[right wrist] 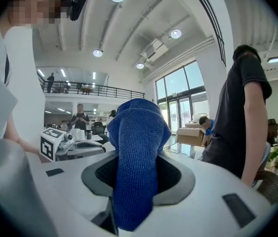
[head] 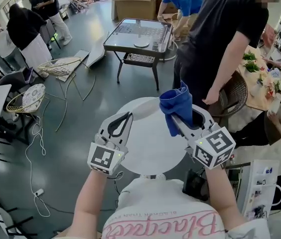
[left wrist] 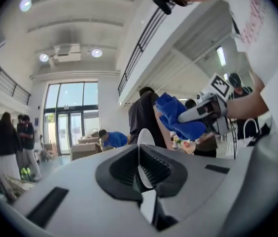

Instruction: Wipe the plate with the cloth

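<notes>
Plate [head: 150, 138] – white and round – is lifted in front of the person, with its left rim pinched in the left gripper [head: 125, 118], whose jaws are pressed together on it; in the left gripper view it runs edge-on between them as a thin white line. Beside it the right gripper [head: 178, 122] clamps a blue cloth [head: 176, 106], which bunches up above its jaws at the plate's upper right rim – whether the cloth touches the plate cannot be told.
</notes>
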Available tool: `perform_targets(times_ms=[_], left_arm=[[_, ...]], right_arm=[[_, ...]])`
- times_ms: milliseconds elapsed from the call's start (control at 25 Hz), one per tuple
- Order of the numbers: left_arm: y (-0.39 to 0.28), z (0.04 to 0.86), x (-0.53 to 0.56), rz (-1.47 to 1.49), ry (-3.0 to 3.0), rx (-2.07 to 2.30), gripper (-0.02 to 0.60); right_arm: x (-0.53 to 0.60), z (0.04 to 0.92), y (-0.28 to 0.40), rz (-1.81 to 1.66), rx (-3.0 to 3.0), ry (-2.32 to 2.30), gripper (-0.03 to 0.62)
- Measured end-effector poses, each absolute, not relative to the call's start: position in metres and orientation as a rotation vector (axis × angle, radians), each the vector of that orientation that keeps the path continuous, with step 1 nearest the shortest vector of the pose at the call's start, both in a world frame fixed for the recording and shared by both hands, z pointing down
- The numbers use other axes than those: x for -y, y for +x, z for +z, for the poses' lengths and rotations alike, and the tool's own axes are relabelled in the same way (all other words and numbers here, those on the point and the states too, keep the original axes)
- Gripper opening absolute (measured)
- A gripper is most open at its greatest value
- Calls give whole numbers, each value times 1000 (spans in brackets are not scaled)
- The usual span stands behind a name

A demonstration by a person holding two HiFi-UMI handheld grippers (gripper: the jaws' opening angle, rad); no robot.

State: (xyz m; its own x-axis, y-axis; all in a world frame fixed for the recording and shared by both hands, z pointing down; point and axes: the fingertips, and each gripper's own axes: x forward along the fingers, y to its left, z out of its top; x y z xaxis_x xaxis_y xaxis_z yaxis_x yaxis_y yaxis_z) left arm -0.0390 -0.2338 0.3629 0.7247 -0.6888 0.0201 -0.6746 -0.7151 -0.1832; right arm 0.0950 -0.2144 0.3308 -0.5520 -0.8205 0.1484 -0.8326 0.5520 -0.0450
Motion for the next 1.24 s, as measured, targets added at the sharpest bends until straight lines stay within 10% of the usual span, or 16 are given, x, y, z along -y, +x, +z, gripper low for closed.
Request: perform_targets(times_ms=[1240], left_arm=[[-83, 361, 219, 372, -3239, -1519, 15]], right_arm=[[175, 354, 74, 272, 2641, 1509, 167]])
